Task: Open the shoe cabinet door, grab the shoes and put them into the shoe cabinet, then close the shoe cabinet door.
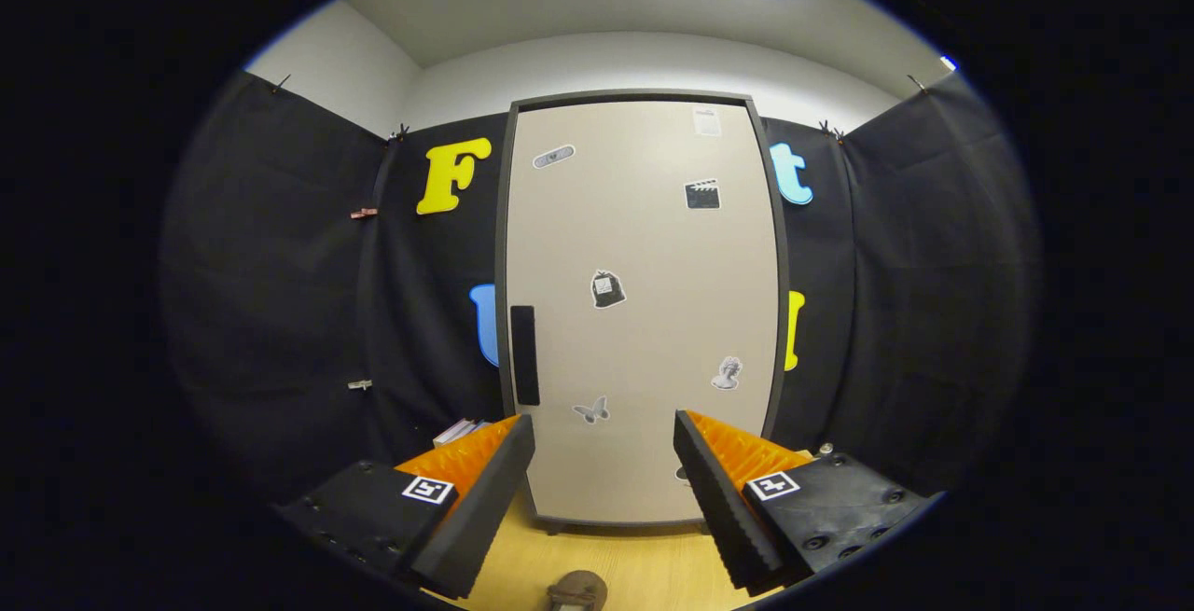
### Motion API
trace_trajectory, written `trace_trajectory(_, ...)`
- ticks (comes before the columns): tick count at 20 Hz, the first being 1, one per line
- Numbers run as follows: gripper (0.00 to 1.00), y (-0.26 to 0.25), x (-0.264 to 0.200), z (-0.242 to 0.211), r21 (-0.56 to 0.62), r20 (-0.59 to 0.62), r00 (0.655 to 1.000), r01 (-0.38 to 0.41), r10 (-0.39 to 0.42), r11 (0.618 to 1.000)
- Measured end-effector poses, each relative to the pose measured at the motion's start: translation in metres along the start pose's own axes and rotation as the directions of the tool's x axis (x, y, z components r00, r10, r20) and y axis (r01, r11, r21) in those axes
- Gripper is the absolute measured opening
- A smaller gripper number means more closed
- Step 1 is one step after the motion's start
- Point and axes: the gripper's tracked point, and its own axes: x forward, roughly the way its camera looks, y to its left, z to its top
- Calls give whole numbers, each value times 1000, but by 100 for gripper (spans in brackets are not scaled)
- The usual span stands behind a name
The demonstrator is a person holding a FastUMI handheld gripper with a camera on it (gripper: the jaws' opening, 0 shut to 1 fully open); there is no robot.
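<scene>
Gripper (604, 462) gapes empty, its 2 fingers apart; closed cabinet door (644, 312) stands beyond them, handle (524, 355) ahead-left. Risk: fingers slipping off that slim handle. Shoe (576, 590) lies just below.

Gripper view facing cabinet door (644, 312) (head-on)

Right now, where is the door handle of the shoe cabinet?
In the gripper view, the dark handle is low on the closed cabinet door's left edge, just above the left finger of the open gripper.
</scene>
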Motion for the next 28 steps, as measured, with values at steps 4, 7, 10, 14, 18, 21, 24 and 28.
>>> trace_trajectory(4,98,17,19,-1,7,5,1000,30,-30,1000)
trace_trajectory(7,98,37,38,-2,8,2,999,41,-41,999)
trace_trajectory(10,98,58,60,-4,6,11,999,48,-48,999)
trace_trajectory(14,98,79,94,-9,6,4,998,55,-55,998)
trace_trajectory(18,98,89,135,-14,13,-1,998,67,-67,998)
trace_trajectory(21,98,89,165,-20,4,-12,996,87,-87,996)
trace_trajectory(24,98,87,189,-25,-5,-13,995,103,-103,995)
trace_trajectory(28,98,81,215,-33,-9,-33,991,128,-128,992)
